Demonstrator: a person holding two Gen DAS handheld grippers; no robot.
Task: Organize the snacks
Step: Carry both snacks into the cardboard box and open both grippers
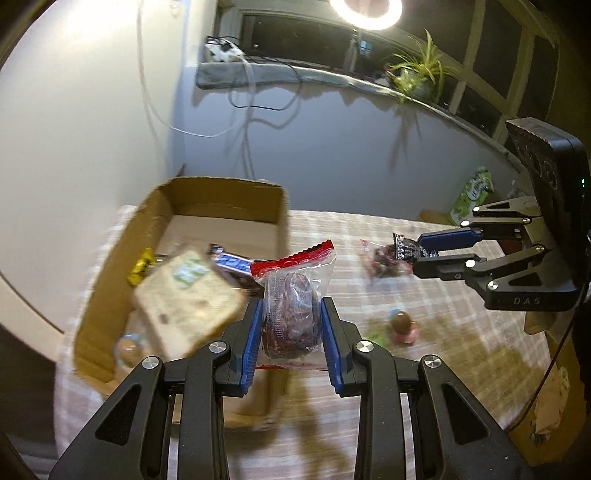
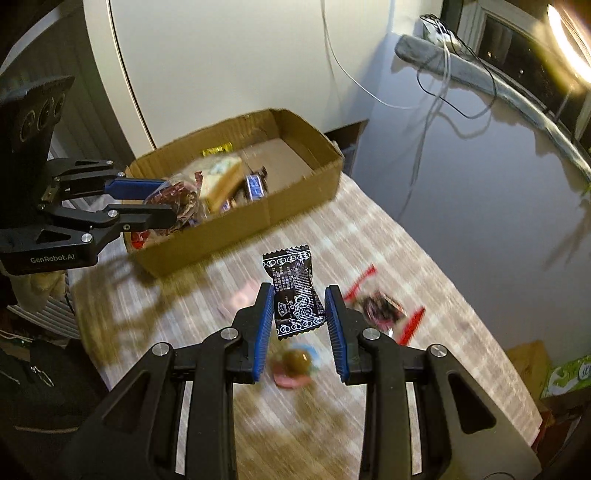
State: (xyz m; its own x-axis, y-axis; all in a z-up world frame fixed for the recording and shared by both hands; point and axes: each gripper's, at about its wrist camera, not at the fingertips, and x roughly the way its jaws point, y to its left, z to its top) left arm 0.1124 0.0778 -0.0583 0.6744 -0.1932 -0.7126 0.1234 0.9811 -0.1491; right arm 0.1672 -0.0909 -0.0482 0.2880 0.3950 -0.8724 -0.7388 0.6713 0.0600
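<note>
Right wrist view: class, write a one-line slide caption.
Right claw grips a black candy wrapper above the table, cardboard box beyond.

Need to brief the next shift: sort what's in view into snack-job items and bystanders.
Job items:
- cardboard box
- clear-wrapped dark cake, in left hand-held gripper
- black candy packet, in right hand-held gripper
- loose red-edged packet
- round brown candy

Bystanders:
- potted plant
- cables
- ring lamp
</note>
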